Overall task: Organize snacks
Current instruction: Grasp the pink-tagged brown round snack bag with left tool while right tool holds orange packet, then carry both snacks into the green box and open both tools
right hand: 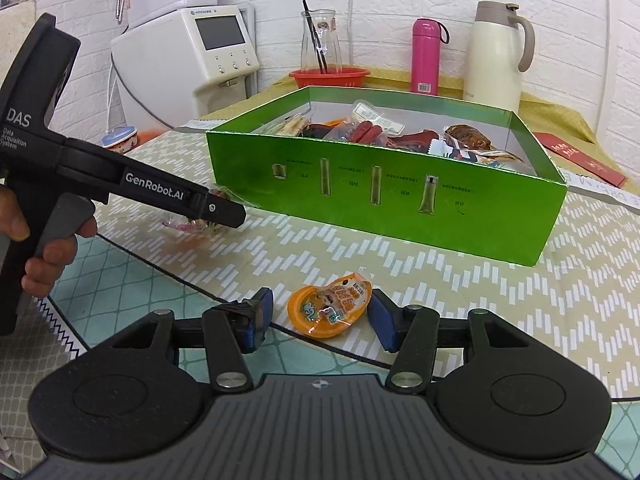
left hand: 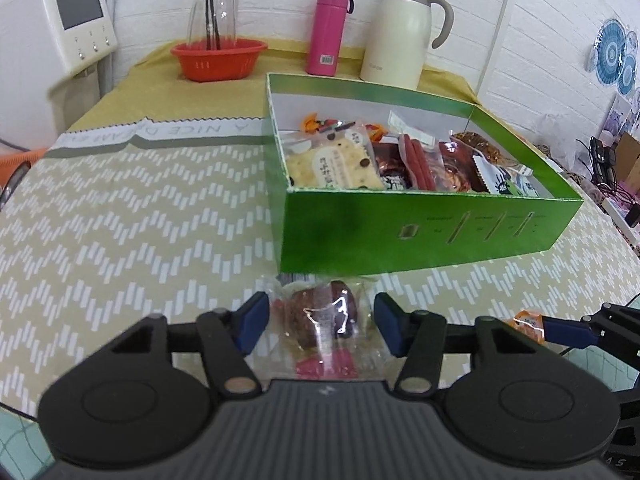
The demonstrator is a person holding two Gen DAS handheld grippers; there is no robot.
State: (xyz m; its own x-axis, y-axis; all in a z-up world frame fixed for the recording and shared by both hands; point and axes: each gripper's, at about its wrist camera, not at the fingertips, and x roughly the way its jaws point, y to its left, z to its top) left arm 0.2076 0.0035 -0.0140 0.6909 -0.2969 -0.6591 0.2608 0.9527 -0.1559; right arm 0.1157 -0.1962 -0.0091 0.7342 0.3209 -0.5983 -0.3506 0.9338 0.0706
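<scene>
A green box (left hand: pixel 420 224) on the table holds several snack packets; it also shows in the right wrist view (right hand: pixel 400 196). My left gripper (left hand: pixel 320 322) is open, its blue pads either side of a clear-wrapped dark brown snack (left hand: pixel 320 316) lying on the cloth just in front of the box. My right gripper (right hand: pixel 320 316) is open around an orange jelly cup (right hand: pixel 332 308) lying on the cloth near the table's front edge. The left gripper (right hand: pixel 216 210) shows from the side in the right wrist view, with the wrapped snack (right hand: pixel 196 224) under its tip.
At the back stand a red basket (left hand: pixel 218 58) with a glass carafe (left hand: pixel 214 8), a pink bottle (left hand: pixel 328 32) and a cream thermos jug (left hand: pixel 404 32). A white appliance (left hand: pixel 76 20) stands at the left. A red packet (right hand: pixel 580 160) lies right of the box.
</scene>
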